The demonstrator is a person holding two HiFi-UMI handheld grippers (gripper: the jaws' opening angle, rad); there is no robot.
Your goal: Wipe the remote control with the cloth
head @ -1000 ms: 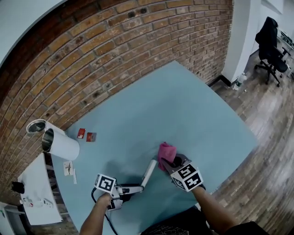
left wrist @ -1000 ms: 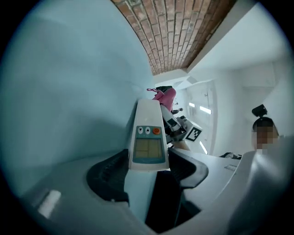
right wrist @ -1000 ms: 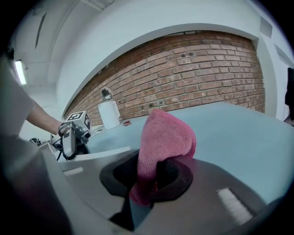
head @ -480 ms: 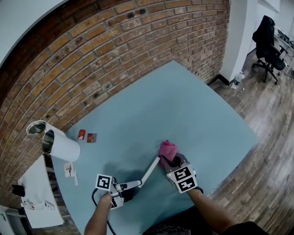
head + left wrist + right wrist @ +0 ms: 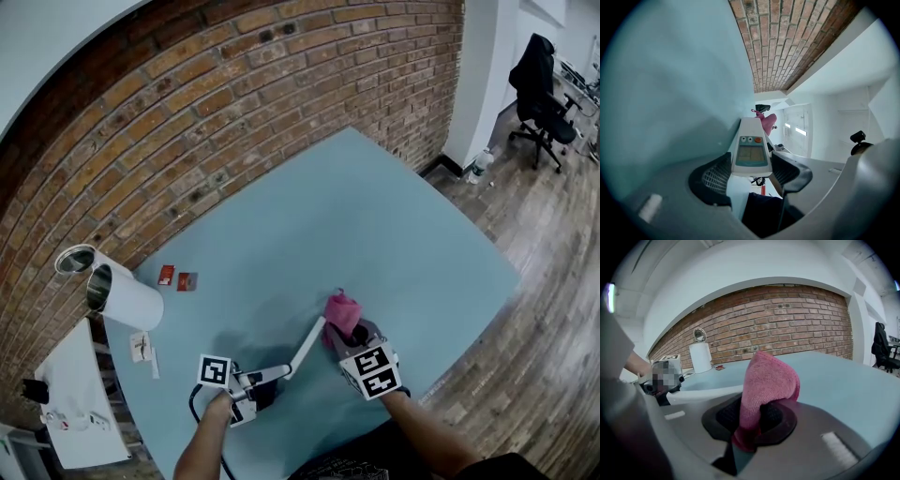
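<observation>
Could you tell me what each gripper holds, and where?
Left gripper clamps the remote control at its display end; right gripper pinches the cloth by its lower folds.

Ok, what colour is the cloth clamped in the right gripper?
The cloth is pink, clearest in the right gripper view.
</observation>
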